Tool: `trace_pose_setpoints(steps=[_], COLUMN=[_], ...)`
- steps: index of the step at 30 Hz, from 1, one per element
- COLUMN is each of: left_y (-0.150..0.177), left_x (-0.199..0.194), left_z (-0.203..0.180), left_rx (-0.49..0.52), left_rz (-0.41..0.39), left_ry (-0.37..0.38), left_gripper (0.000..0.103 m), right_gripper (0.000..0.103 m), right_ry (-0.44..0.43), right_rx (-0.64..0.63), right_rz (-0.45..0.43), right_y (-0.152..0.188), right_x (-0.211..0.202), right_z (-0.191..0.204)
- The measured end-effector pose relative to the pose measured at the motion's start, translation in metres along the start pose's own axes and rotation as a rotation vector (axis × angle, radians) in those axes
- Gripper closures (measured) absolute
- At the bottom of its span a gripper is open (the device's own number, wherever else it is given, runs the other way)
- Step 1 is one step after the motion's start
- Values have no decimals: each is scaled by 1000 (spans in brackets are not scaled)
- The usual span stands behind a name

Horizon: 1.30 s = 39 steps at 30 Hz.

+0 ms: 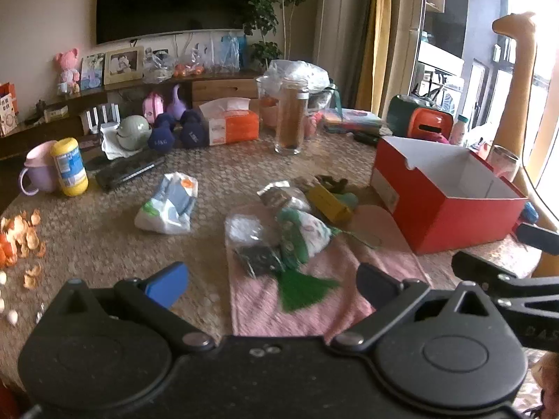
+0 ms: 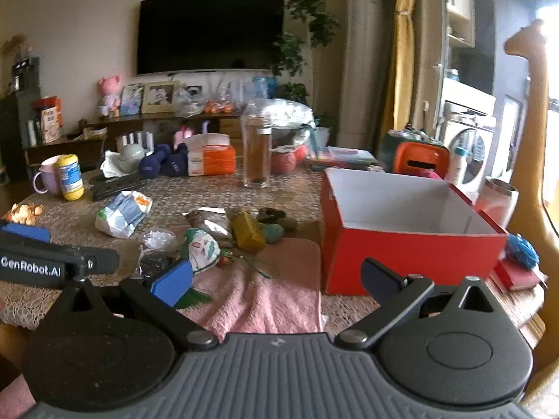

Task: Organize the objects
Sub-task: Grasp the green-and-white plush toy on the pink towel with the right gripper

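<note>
I'm facing a dark TV (image 2: 209, 33) hanging on a cream wall (image 2: 70, 35). Below the TV, a low wooden console (image 1: 220, 87) is running along the wall. Right of the TV, a leafy plant (image 2: 307, 28), yellow curtain (image 2: 401, 52), then a window (image 1: 545, 70) glaring with daylight.

left gripper (image 1: 274, 284): jaws spread wide, holding nothing, level, pointing forward | right gripper (image 2: 276, 281): jaws spread wide, holding nothing, level, pointing forward | the two side by side, close, left's tip visible from right's camera
</note>
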<state>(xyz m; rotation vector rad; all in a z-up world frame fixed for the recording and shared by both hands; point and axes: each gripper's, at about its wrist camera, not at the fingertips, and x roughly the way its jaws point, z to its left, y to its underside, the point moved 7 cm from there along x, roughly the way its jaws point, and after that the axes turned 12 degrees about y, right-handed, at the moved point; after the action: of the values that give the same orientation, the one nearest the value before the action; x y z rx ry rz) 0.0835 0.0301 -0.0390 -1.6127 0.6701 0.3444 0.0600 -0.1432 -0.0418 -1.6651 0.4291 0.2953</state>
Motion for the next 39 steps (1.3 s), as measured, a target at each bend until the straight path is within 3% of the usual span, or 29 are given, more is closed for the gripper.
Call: trace_pose_setpoints(steps=[6, 14, 22, 28, 36, 39], left_y=[-15, -27, -38, -49, -48, -46], left_x=[13, 42, 83, 113, 152, 163], left_z=[34, 104, 153, 168, 179, 184], left_rx=[-3, -55, -92, -68, -53, -64], left_rz=[-13, 1, 6, 5, 49, 68], left_ry=[-46, -165, -203, -221, -232, -231], left_gripper=[1, 1, 1, 2, 5, 10], right_gripper=[0, 0, 1, 7, 8, 17], right_ry=[-51, -102, -157, -156, -180, -195], right_rx=[-29, -45, -85, -119, -148, -157], right_rz=[15, 59, 101, 134, 181, 205], right_y=[-9, -19, -22, -16, -9, -6], right_x=[23, 64, 105, 134, 160, 168], right_z=[14, 34, 61, 81, 106, 116])
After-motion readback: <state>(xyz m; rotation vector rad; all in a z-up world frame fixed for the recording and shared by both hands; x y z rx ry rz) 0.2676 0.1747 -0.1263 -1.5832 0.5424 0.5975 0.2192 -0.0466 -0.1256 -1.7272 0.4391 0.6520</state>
